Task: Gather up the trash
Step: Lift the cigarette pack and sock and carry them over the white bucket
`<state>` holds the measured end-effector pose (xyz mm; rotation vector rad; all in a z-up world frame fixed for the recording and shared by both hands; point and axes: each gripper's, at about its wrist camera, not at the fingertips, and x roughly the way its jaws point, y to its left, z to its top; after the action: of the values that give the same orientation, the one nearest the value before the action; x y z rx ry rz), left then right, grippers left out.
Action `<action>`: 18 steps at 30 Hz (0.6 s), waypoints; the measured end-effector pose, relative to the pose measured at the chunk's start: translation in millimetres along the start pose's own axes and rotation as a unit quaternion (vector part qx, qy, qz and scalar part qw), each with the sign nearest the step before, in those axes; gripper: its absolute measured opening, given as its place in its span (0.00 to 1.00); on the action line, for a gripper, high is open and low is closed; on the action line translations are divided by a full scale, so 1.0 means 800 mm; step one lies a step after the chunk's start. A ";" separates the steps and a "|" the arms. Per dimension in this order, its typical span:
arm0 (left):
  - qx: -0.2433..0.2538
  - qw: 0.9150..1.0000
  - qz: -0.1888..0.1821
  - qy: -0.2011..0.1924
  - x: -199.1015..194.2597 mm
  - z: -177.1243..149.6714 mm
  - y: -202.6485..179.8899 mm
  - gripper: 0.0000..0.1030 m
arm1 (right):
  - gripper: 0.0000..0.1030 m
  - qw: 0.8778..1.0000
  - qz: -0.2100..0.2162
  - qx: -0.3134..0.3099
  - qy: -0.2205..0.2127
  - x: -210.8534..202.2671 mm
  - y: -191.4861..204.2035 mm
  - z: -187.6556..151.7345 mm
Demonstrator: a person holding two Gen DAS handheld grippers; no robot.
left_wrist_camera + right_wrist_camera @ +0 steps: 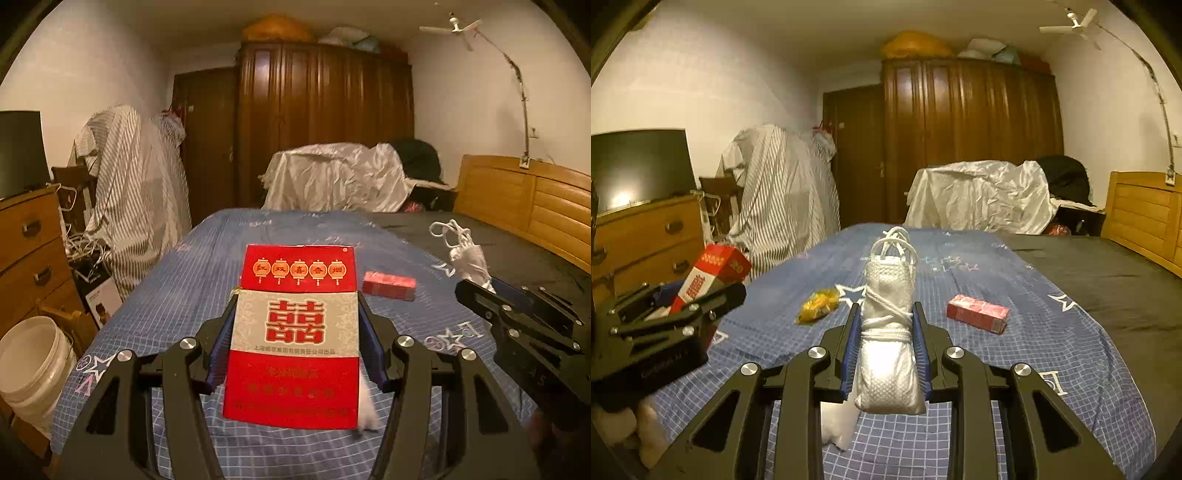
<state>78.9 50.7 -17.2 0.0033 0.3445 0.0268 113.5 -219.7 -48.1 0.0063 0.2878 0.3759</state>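
**A:** Above the bed (207,266), lifted clear of the blue checked sheet: left tool (295,354) clamped about half-wide on a red-and-white cigarette carton (295,332), pads pressing its two long edges, carton upright. Looks light and probably empty; stiff card, yet easy to crush. Best held as now, across the narrow width near the middle.

**B:** Right of it, also off the bed: right tool (886,350) closed about as tight as it goes on a white woven bag bundle (890,332) wrapped with its own cord. Soft, squashy, near weightless by the look; loops poking out at the far end. Gripped around the corded waist, the firmest spot, so unlikely to slide.

**A:** Left on the bed?

**B:** Beyond the bundle, to its right: small pink box (977,314) lying flat. Light card too, probably; long sides the place to pinch. To the bundle's left: crumpled yellow wrapper (818,305), thin and slippery by the look; better bunched at its thickest fold.

**A:** Beside the bed, low on its left: white bucket (33,365), possibly the bin. Cannot tell for sure.
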 end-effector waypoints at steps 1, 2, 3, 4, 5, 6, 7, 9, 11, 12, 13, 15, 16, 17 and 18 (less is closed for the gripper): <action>0.001 1.000 -0.002 -0.004 -0.004 -0.001 -0.002 0.54 | 0.27 1.000 -0.001 0.001 -0.003 -0.007 -0.002 0.001; 0.002 1.000 -0.006 -0.005 -0.007 0.000 -0.005 0.54 | 0.27 1.000 0.000 0.002 -0.003 -0.011 -0.005 0.001; 0.001 1.000 -0.008 -0.005 -0.010 -0.001 -0.006 0.54 | 0.27 1.000 0.000 0.002 -0.002 -0.017 -0.007 0.000; 0.001 1.000 -0.009 -0.007 -0.013 0.000 -0.008 0.54 | 0.27 1.000 -0.001 0.003 -0.003 -0.023 -0.008 0.000; 0.001 1.000 -0.010 -0.010 -0.017 0.000 -0.009 0.54 | 0.27 1.000 -0.003 0.004 -0.005 -0.029 -0.010 0.000; 0.000 1.000 -0.011 -0.011 -0.019 0.000 -0.010 0.54 | 0.27 1.000 -0.004 0.006 -0.006 -0.033 -0.013 -0.001; 0.000 1.000 -0.013 -0.013 -0.023 0.001 -0.011 0.54 | 0.27 1.000 -0.005 0.008 -0.007 -0.038 -0.015 -0.001; 0.000 1.000 -0.014 -0.019 -0.031 0.002 -0.014 0.54 | 0.27 1.000 -0.006 0.011 -0.010 -0.046 -0.016 -0.002; 0.002 1.000 -0.016 -0.021 -0.035 0.001 -0.017 0.54 | 0.27 1.000 -0.007 0.012 -0.012 -0.053 -0.016 -0.005; 0.002 1.000 -0.017 -0.021 -0.037 0.001 -0.018 0.54 | 0.27 1.000 -0.007 0.012 -0.013 -0.057 -0.014 -0.006; 0.003 1.000 -0.018 -0.021 -0.038 0.000 -0.019 0.54 | 0.27 1.000 -0.007 0.012 -0.013 -0.060 -0.015 -0.006; 0.004 1.000 -0.019 -0.020 -0.040 -0.003 -0.020 0.54 | 0.27 1.000 -0.006 0.014 -0.015 -0.065 -0.015 -0.007; 0.005 1.000 -0.019 -0.020 -0.041 -0.003 -0.019 0.54 | 0.27 1.000 -0.005 0.013 -0.015 -0.064 -0.015 -0.005; 0.004 1.000 -0.019 -0.019 -0.041 -0.003 -0.018 0.54 | 0.27 1.000 -0.004 0.013 -0.014 -0.066 -0.015 -0.005; 0.005 1.000 -0.019 -0.019 -0.042 -0.004 -0.019 0.54 | 0.27 1.000 -0.003 0.013 -0.013 -0.066 -0.014 -0.006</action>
<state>46.7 35.0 -9.1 0.0068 0.3065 -0.0120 69.2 -249.9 -38.5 0.0361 0.2664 0.3658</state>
